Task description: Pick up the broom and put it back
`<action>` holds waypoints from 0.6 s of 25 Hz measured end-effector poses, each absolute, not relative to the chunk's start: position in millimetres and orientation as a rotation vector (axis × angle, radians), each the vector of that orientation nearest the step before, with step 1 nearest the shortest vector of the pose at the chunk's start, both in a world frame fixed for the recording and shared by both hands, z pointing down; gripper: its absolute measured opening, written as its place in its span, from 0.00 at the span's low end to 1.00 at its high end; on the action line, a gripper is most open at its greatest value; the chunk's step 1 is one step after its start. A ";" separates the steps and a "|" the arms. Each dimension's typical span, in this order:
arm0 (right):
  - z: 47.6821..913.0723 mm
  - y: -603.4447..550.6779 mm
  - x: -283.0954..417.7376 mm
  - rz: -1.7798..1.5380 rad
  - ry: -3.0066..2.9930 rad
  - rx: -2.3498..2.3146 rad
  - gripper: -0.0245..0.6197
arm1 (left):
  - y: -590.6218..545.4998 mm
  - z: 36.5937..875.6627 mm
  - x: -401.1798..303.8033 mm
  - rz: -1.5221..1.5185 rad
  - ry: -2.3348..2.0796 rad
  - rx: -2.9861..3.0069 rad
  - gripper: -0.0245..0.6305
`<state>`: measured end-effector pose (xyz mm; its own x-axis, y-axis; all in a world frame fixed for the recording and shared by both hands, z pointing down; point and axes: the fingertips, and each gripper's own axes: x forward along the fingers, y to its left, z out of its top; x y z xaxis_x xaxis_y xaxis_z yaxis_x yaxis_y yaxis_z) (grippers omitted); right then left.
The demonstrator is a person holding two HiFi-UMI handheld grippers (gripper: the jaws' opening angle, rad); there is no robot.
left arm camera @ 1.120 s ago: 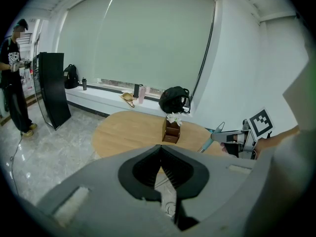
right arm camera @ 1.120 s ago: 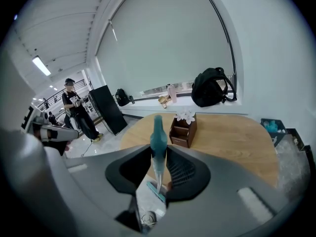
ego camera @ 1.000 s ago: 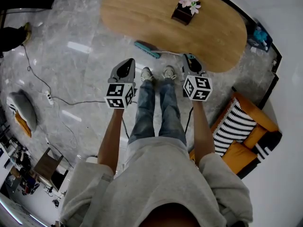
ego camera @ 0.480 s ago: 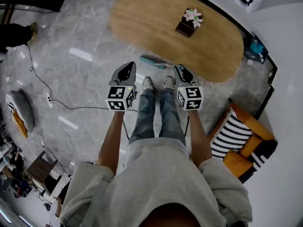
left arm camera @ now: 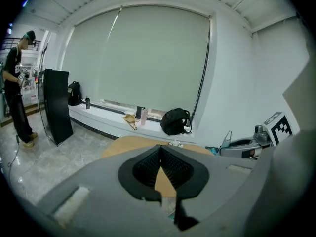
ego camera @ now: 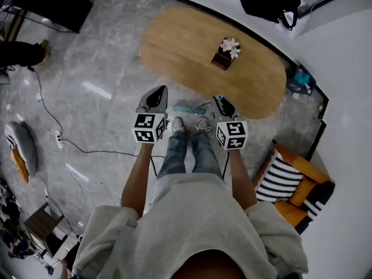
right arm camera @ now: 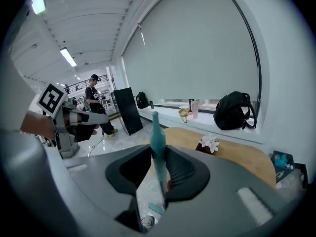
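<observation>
Gripping the broom (right arm camera: 156, 127) by its teal handle, the right gripper (right arm camera: 157, 151) has the brush end down by the shoes (ego camera: 178, 123) beside the table (ego camera: 174, 45); left gripper (left arm camera: 160, 150) pinched shut, empty; best squeeze firmly, handle upright, while carrying it back.

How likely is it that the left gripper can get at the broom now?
Probably yes. The broom stands clamped in the right gripper, beside the left gripper, and the head view shows nothing between them. The left jaws are shut and empty, so they must open first.
</observation>
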<state>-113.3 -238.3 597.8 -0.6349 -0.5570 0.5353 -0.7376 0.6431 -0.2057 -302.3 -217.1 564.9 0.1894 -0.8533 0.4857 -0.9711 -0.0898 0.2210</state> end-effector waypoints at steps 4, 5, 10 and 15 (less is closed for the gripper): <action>569.5 -244.9 -112.4 0.529 -2.469 1.051 0.18 | -238.3 544.2 -298.0 0.284 -1.688 2.040 0.04; 562.2 -245.2 -111.6 0.517 -2.477 1.059 0.18 | -242.2 539.4 -296.0 0.278 -1.681 2.056 0.04; 533.5 -245.3 -109.5 0.465 -2.502 1.104 0.18 | -259.9 517.9 -286.7 0.258 -1.642 2.146 0.04; 516.9 -244.1 -103.1 0.440 -2.496 1.173 0.18 | -274.4 499.3 -271.6 0.242 -1.565 2.242 0.04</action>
